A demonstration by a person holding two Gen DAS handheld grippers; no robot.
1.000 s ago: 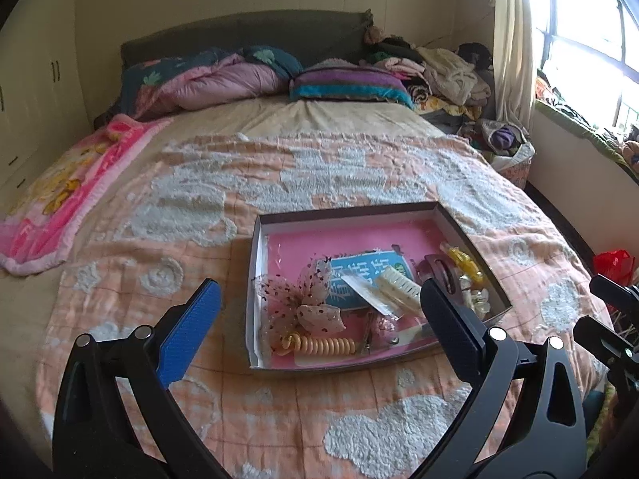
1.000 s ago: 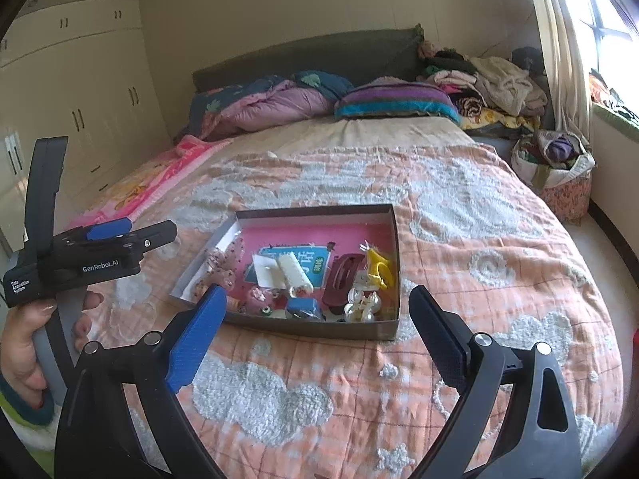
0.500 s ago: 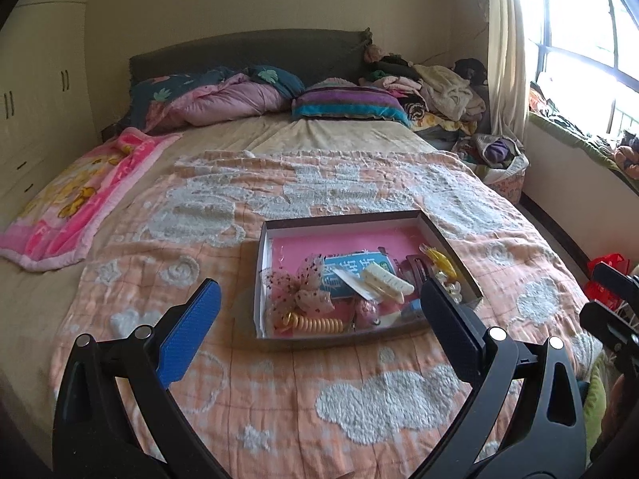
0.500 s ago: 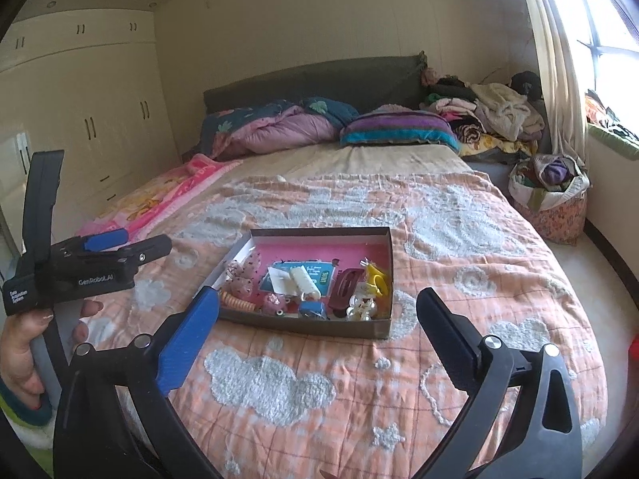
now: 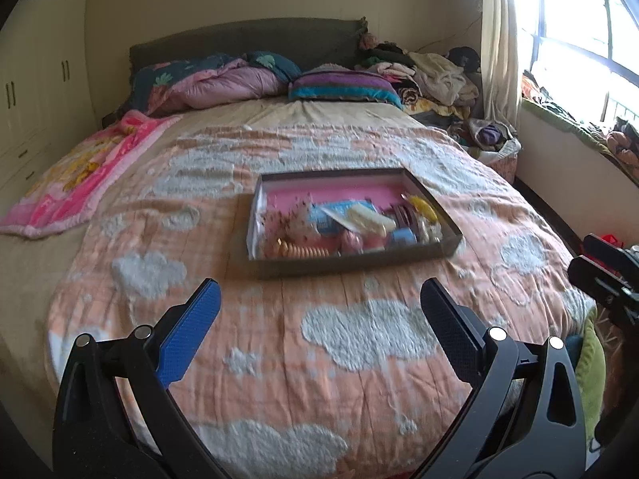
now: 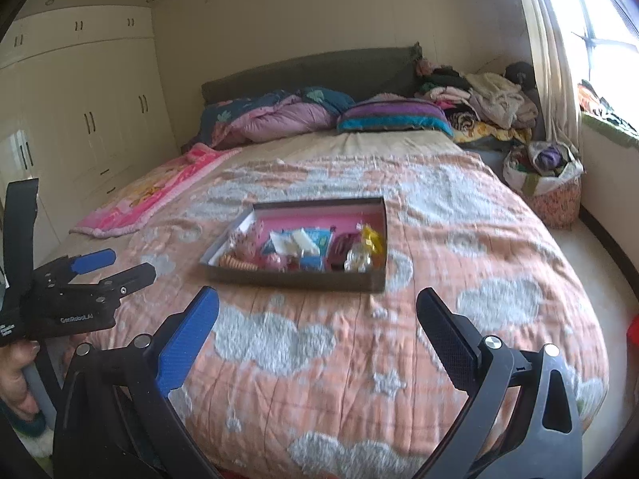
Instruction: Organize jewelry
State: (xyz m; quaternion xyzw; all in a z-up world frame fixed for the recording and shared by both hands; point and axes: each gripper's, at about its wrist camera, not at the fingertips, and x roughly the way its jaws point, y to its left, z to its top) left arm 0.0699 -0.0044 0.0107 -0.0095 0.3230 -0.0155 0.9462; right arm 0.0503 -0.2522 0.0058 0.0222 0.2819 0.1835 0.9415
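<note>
A shallow grey box with a pink floor [image 5: 339, 183] [image 6: 351, 208] lies in the middle of the bed. Inside it sit several accessories: a dotted bow [image 5: 293, 225], a spiral hair tie [image 5: 305, 250] [image 6: 239, 264], a blue card [image 6: 319, 237], a white clip [image 5: 369, 217] and a yellow piece [image 5: 423, 204] [image 6: 371, 236]. My left gripper [image 5: 319, 299] [image 6: 116, 265] hangs open and empty above the near part of the quilt, well short of the box. Likewise open and empty, my right gripper [image 6: 317, 303] is held back from the box.
An orange quilt with white clouds [image 5: 351, 331] covers the bed. Pillows and a duvet [image 5: 223, 84] lie at the headboard, a pink blanket [image 5: 76, 183] at the left. Clothes are piled by the window [image 6: 495, 99], and a fabric basket [image 6: 547, 183] stands on the floor at the right.
Both grippers have drawn back from the box, which now looks smaller and farther away. The right gripper's jaws spread a little wider. Nothing was picked up.
</note>
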